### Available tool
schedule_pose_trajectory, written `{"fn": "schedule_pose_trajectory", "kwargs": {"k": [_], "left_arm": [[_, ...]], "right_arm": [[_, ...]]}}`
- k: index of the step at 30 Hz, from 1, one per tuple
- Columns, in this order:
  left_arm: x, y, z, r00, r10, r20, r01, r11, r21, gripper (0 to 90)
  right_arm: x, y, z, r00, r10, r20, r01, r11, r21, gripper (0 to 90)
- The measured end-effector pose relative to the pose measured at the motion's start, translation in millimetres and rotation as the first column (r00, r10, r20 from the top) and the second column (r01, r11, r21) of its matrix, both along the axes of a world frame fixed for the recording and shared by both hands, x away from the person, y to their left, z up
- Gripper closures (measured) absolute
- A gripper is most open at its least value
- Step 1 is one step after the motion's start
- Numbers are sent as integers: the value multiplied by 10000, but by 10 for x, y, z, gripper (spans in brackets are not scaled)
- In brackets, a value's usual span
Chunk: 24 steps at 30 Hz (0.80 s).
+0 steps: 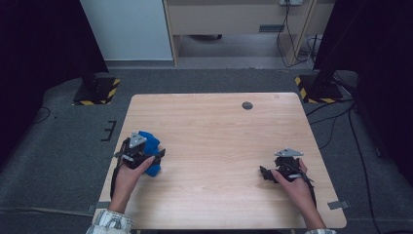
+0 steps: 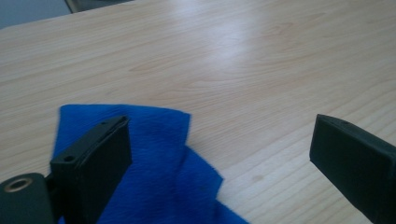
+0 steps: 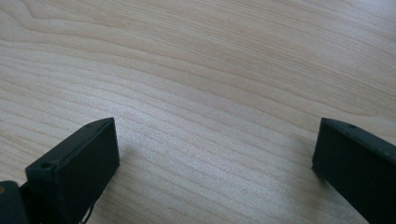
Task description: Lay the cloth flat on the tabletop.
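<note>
A crumpled blue cloth lies near the left edge of the wooden table. My left gripper rests right over it, jaws wide open. In the left gripper view the blue cloth spreads under and beside the left jaw, and the gripper holds nothing. My right gripper sits low on the table's right side, far from the cloth. Seen from the right gripper view, this gripper stands open over bare wood.
A small dark round grommet is set in the table near its far edge. Black stands with yellow-striped bases flank the table on the grey floor, and cables trail at the right.
</note>
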<state>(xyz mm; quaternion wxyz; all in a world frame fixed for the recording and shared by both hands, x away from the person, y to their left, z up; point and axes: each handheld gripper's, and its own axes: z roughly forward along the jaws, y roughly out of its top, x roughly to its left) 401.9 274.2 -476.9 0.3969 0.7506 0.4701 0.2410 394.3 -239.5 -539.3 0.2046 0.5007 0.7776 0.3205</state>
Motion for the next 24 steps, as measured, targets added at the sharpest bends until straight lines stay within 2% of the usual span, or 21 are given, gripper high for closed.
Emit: {"fn": "schedule_pose_trajectory", "kwargs": {"k": [4, 6, 11, 12, 15, 19, 21, 23, 24], "left_arm": [[-5, 195, 4, 9989, 461, 54, -461, 9989, -64, 42], [2, 261, -32, 9978, 654, -120, -655, 9978, -78, 36], [25, 379, -191, 9940, 990, -457, -979, 9949, 254, 35], [25, 379, -191, 9940, 990, -457, -979, 9949, 254, 35], [59, 419, -320, 9904, 1060, -892, -1017, 9935, 511, 35], [92, 449, -423, 9862, 1133, -1207, -1079, 9929, 505, 47], [95, 441, -427, 9871, 1049, -1206, -996, 9938, 497, 84], [110, 402, -446, 9862, 848, -1423, -769, 9952, 604, 115], [117, 387, -462, 9849, 758, -1556, -667, 9958, 628, 173]], "right_arm": [[0, 0, 0, 10000, 0, 0, 0, 10000, 0, 7], [0, 0, 0, 10000, 4, 1, -4, 10000, -3, 7], [0, 0, 0, 10000, 1, 3, -1, 10000, -1, 7], [0, 0, 0, 10000, 1, 3, -1, 10000, -1, 7], [0, 0, 0, 10000, 0, -1, 0, 10000, -2, 7], [0, 1, 0, 10000, -9, 1, 9, 10000, 3, 7], [0, 0, 0, 10000, -2, -1, 2, 10000, 0, 7], [0, 0, 0, 10000, 1, 1, -1, 10000, 0, 7], [0, 0, 0, 10000, 0, 1, 0, 10000, -2, 7]]}}
